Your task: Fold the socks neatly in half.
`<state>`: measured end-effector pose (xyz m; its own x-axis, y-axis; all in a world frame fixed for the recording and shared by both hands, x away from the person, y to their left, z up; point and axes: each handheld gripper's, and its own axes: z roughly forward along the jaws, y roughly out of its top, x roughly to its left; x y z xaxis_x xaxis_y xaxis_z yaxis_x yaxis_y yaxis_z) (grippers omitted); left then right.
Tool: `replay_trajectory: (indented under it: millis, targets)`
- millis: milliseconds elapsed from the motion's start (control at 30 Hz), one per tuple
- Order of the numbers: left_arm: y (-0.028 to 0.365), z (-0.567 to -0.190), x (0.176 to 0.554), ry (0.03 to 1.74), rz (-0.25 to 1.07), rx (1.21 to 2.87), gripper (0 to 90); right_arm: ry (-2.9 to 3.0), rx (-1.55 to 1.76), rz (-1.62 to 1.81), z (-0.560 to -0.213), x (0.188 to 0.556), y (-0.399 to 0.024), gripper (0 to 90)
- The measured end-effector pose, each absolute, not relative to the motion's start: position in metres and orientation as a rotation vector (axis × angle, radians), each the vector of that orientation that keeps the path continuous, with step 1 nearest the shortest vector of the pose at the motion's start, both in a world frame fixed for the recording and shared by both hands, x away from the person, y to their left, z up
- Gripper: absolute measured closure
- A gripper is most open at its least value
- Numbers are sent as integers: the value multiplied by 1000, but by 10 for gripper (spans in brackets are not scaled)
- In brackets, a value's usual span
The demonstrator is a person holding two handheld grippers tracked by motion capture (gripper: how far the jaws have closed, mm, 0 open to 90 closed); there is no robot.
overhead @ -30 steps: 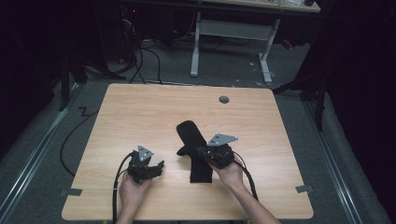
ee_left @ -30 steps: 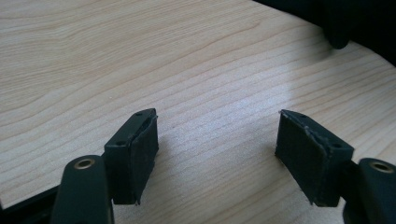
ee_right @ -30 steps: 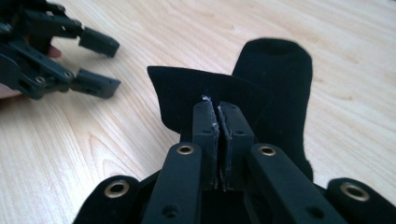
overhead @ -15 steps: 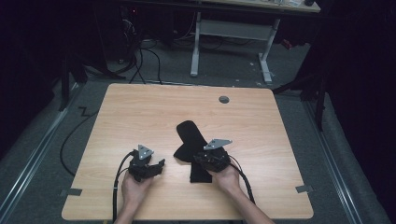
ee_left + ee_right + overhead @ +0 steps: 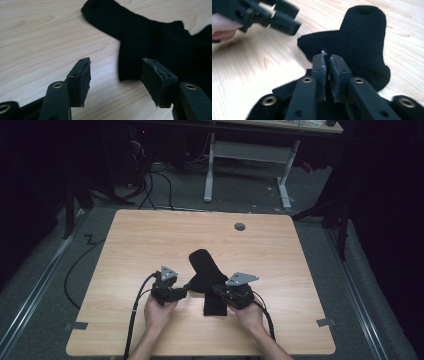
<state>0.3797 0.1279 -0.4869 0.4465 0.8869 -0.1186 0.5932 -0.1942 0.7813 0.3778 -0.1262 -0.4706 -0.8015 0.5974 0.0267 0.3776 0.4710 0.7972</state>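
A black sock (image 5: 205, 270) lies crumpled in the middle of the wooden table (image 5: 150, 235), its cuff toward the near edge. My left gripper (image 5: 184, 291) sits at the sock's left side. In the left gripper view it (image 5: 116, 80) is open, its jaws having just closed a little; a folded edge of the sock (image 5: 155, 37) lies just ahead between the pads, untouched. My right gripper (image 5: 218, 291) rests over the sock's near part. In the right gripper view its jaws (image 5: 327, 56) have just closed and stand shut above the sock (image 5: 362, 37); I see no cloth between the pads.
A round grey grommet (image 5: 240, 226) sits near the table's far edge. Tape marks (image 5: 325, 322) are stuck at the near corners. Cables trail from both grippers off the near edge. A white desk frame (image 5: 250, 155) stands on the floor beyond. The left gripper (image 5: 284, 23) shows in the right gripper view.
My left hand has moved right and a little forward, up to the sock's edge. My right hand has drawn slightly back toward the near edge, over the sock.
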Motion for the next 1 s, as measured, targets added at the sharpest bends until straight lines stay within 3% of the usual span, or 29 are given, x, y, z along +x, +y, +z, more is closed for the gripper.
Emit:
replay_trajectory:
  millis: [133, 267, 600, 700, 833, 1000]
  targets:
    - [117, -489, 389, 1246, 455, 1913, 429, 2487, 836, 1217, -477, 374, -124, 855]
    - [114, -495, 395, 1283, 424, 1914, 441, 2510, 866, 1203, -486, 374, -124, 777]
    - [100, -503, 394, 1242, 507, 2006, 459, 2544, 857, 1128, -503, 372, -127, 704]
    - [95, -503, 391, 1215, 522, 2031, 512, 2536, 813, 1093, -503, 369, -126, 705]
    - [92, -502, 388, 1172, 501, 2054, 650, 2541, 808, 1079, -503, 366, -127, 714]
    - [97, -500, 390, 1167, 435, 2056, 806, 2559, 785, 1075, -502, 362, -132, 793]
